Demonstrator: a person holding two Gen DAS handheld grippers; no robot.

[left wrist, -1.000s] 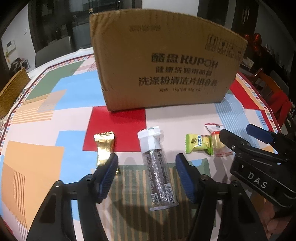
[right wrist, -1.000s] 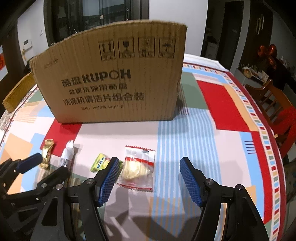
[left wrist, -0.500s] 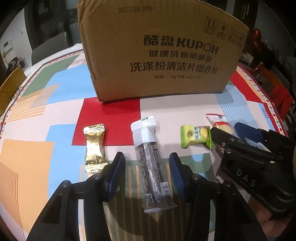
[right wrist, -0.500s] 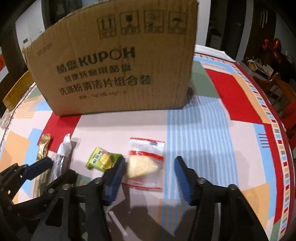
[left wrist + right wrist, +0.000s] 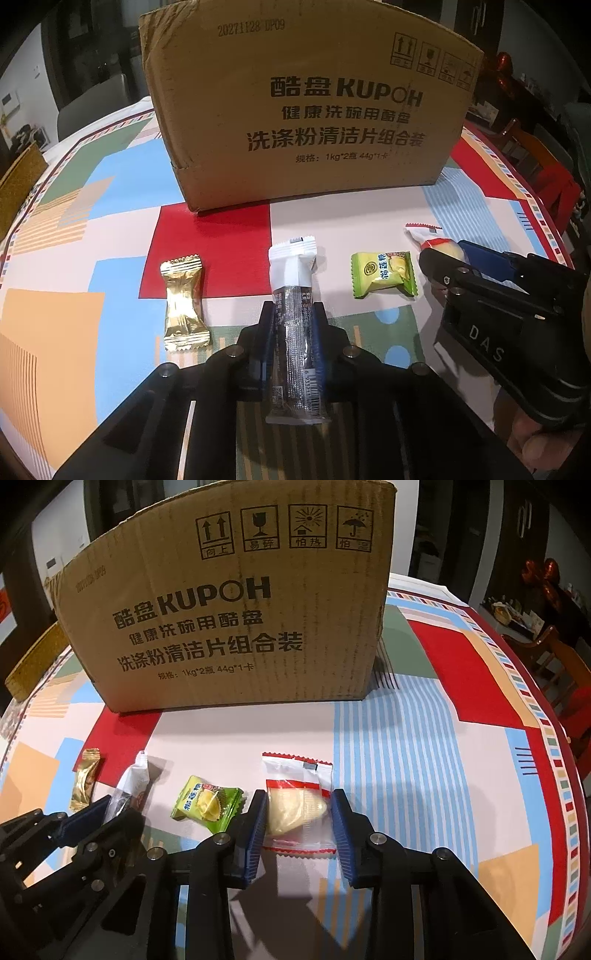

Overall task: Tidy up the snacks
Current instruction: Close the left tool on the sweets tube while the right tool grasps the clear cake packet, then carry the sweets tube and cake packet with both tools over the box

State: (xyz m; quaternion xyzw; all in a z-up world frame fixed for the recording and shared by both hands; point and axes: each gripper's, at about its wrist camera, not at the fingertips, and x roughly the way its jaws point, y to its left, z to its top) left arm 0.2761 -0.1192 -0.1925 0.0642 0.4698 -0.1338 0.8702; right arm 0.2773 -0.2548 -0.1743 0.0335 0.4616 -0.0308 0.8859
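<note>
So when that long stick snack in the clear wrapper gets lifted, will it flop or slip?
The long stick snack is pinched near its middle, so it should lift fairly level. The glossy film looks slick; it might slide a little. The empty white end will probably droop, and it seems light.

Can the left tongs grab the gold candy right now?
Probably not yet. The left tongs have just closed on the long dark snack stick, so they are busy. The gold candy lies uncovered just beside them.
</note>
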